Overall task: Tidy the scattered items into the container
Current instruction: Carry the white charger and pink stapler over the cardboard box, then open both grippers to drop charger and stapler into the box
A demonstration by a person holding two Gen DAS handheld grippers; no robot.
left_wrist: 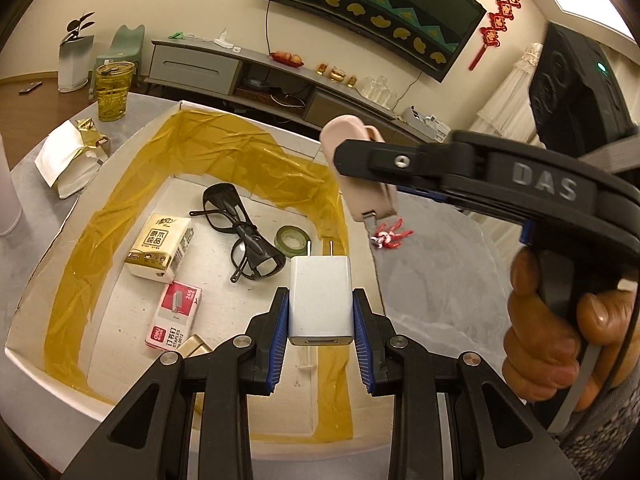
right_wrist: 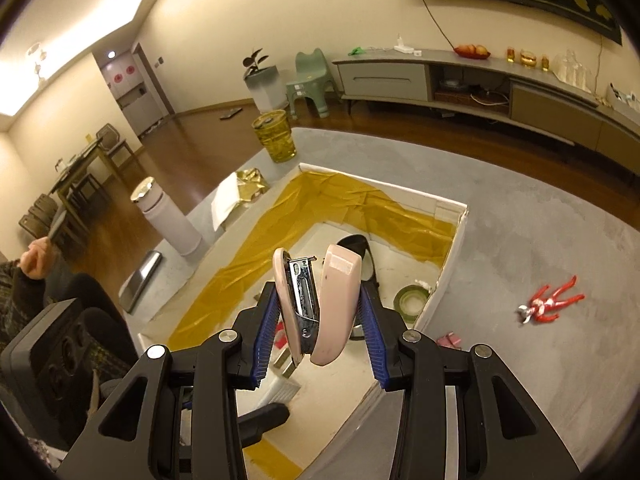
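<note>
Five items are counted inside the white box (left_wrist: 120, 152): one tissue pack (left_wrist: 160, 249), one pair of glasses (left_wrist: 240, 232), one tape roll (left_wrist: 293, 238), one staple box (left_wrist: 176, 316) and one brass-coloured block (left_wrist: 196, 345). One white charger (left_wrist: 321, 304) is clamped over the box by the left gripper (left_wrist: 321, 316). One pink stapler (right_wrist: 316, 304) is pinched by the right gripper (right_wrist: 318, 320). One red toy figure (right_wrist: 550, 304) is left on the grey mat (right_wrist: 540, 240).

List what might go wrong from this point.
1. The charger, gripped in the left gripper, hangs over the box edge; released here it may bounce out.
2. The stapler in the right gripper hangs open; dropped, it could hit the glasses.
</note>
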